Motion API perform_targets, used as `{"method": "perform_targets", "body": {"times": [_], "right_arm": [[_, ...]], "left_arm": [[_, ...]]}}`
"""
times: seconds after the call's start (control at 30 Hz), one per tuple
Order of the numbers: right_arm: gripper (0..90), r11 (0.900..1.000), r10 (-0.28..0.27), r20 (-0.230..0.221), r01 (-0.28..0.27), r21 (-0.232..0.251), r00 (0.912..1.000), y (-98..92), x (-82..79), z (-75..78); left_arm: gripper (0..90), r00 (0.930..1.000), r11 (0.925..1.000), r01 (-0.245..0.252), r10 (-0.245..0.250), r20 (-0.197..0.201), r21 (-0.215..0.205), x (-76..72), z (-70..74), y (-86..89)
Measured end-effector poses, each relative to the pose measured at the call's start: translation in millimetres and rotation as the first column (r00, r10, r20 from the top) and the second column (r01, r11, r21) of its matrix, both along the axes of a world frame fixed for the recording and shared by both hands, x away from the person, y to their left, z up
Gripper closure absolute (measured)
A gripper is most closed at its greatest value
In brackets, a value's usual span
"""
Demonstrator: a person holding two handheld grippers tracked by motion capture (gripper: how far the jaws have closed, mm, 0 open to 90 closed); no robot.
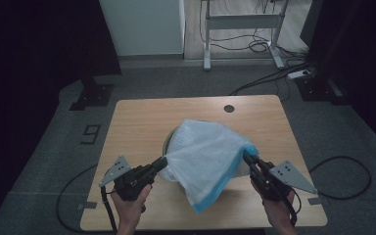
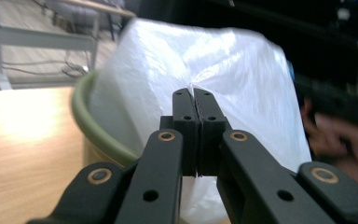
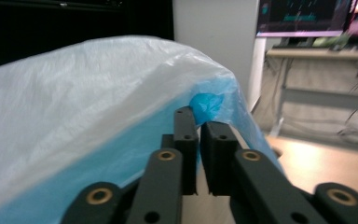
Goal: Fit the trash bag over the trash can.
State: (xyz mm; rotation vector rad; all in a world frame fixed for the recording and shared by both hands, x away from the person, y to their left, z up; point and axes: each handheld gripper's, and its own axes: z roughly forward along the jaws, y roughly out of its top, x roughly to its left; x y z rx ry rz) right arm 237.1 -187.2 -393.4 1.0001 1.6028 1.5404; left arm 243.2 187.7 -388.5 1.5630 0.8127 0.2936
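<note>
In the left gripper view, the left gripper [image 2: 194, 93] stands in the centre of the frame with its jaws pressed together on a pinch of the white plastic bag [image 2: 205, 74], a small fold of film pushed up between the tips. The bag spreads across the upper middle and right of that frame. At its left, the curved rim of an olive-green bin [image 2: 91, 126] shows under the film.

In the right gripper view, the right gripper [image 3: 200, 116] sits at lower centre, jaws nearly closed with a narrow slit between them, clamping a bunched blue knot of the bag's edge at the tips. The bag [image 3: 88, 107] fills the left and centre of that frame, white above and blue along its lower band.

In the high view, the left gripper [image 1: 160, 164] is at lower left of centre and the right gripper [image 1: 247, 157] at lower right of centre, each in a hand [image 1: 129, 203] coming from the bottom edge. The bag [image 1: 205, 156] is stretched between them above the middle of the wooden desk [image 1: 137, 122], draped over the bin [image 1: 168, 139], whose rim peeks out at the bag's left. A blue band runs along the bag's lower right edge.
</note>
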Motion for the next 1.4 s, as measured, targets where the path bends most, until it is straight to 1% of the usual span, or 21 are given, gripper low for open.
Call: {"method": "perform_targets", "body": {"times": [0.07,0.1,0.13,0.17,0.2,0.23,0.3,0.37,0.43,0.57,0.7,0.87,0.9,0.97,1.03,1.13,1.23,1.3,1.37,1.4], "right_arm": [[87.8,1.000,-0.012,0.015,0.012,-0.016,0.9998,-0.4,4.9,11.0],[88.2,1.000,-0.016,0.022,0.017,-0.024,0.9996,-0.4,7.5,16.4],[88.4,0.999,-0.021,0.029,0.022,-0.033,0.9993,-0.3,9.8,21.4],[88.5,0.999,-0.025,0.036,0.026,-0.043,0.9991,-0.3,12.1,26.0],[88.5,0.998,-0.029,0.041,0.031,-0.048,0.9987,-0.3,14.0,29.9],[88.5,0.998,-0.033,0.045,0.035,-0.052,0.9984,-0.2,15.5,33.1],[88.5,0.997,-0.042,0.051,0.045,-0.065,0.9978,0.0,18.0,37.5],[88.5,0.996,-0.044,0.048,0.047,-0.072,0.9979,0.2,20.3,40.2],[88.5,0.996,-0.047,0.043,0.051,-0.078,0.9979,0.1,22.4,42.2],[88.5,0.996,-0.028,0.035,0.031,-0.082,0.9990,1.6,25.4,45.3],[88.3,0.996,-0.002,0.033,0.005,-0.090,0.9995,10.9,25.8,49.6],[88.2,0.992,0.042,0.035,-0.038,-0.120,0.9985,27.8,26.1,53.5],[88.2,0.991,0.050,0.034,-0.045,-0.126,0.9982,30.9,26.2,53.8],[88.2,0.989,0.064,0.034,-0.059,-0.137,0.9974,36.6,26.5,53.7],[88.2,0.987,0.075,0.033,-0.070,-0.147,0.9966,41.0,26.6,53.2],[88.2,0.986,0.089,0.029,-0.084,-0.145,0.9956,44.5,27.4,51.8],[88.2,0.984,0.106,0.027,-0.101,-0.144,0.9940,46.4,27.8,50.6],[87.7,0.983,0.114,0.026,-0.110,-0.145,0.9931,47.6,27.3,49.9],[86.3,0.982,0.122,0.025,-0.117,-0.145,0.9922,47.9,26.6,48.9],[85.2,0.982,0.125,0.024,-0.121,-0.144,0.9918,47.9,26.3,48.2]], "left_arm": [[86.6,0.9999,0.9996,0.005,-0.005,0.012,0.027,-2.1,1.7,-3.2],[84.4,0.9998,0.9996,0.008,-0.008,0.017,0.029,-2.8,3.4,-4.4],[79.2,0.9997,0.9993,0.005,-0.006,0.024,0.036,-3.6,5.8,-5.3],[71.9,0.9994,0.9989,-0.007,0.005,0.035,0.046,-4.9,9.0,-6.3],[65.0,0.9985,0.9977,-0.029,0.026,0.048,0.061,-6.5,12.9,-7.0],[59.8,0.9968,0.9959,-0.053,0.048,0.064,0.073,-8.4,17.3,-7.6],[52.4,0.9934,0.9928,-0.076,0.068,0.092,0.092,-10.9,27.2,-8.4],[47.6,0.9897,0.9899,-0.091,0.077,0.120,0.109,-12.7,37.3,-9.7],[44.1,0.9868,0.9885,-0.090,0.072,0.145,0.122,-13.8,46.4,-11.1],[42.3,0.9870,0.9851,-0.063,0.037,0.156,0.160,-8.9,59.1,-20.9],[43.5,0.9902,0.9807,-0.026,-0.001,0.140,0.194,0.9,65.7,-35.7],[47.9,0.9929,0.9688,-0.004,-0.026,0.116,0.248,16.2,71.3,-50.4],[49.3,0.9932,0.9668,-0.002,-0.028,0.113,0.256,19.2,72.3,-52.1],[52.1,0.9938,0.9594,-0.006,-0.026,0.108,0.282,25.2,73.5,-55.2],[54.1,0.9948,0.9544,0.001,-0.031,0.097,0.299,31.3,73.3,-57.0],[60.0,0.9957,0.9508,0.032,-0.057,0.073,0.308,39.3,70.5,-57.9],[69.7,0.9956,0.9505,0.051,-0.073,0.059,0.307,43.7,65.8,-57.7],[80.8,0.9952,0.9555,0.051,-0.073,0.065,0.291,43.3,63.4,-56.7],[89.6,0.9946,0.9628,0.056,-0.077,0.070,0.264,42.3,62.0,-54.7],[89.7,0.9944,0.9662,0.054,-0.075,0.075,0.252,41.8,61.6,-53.3]]}}
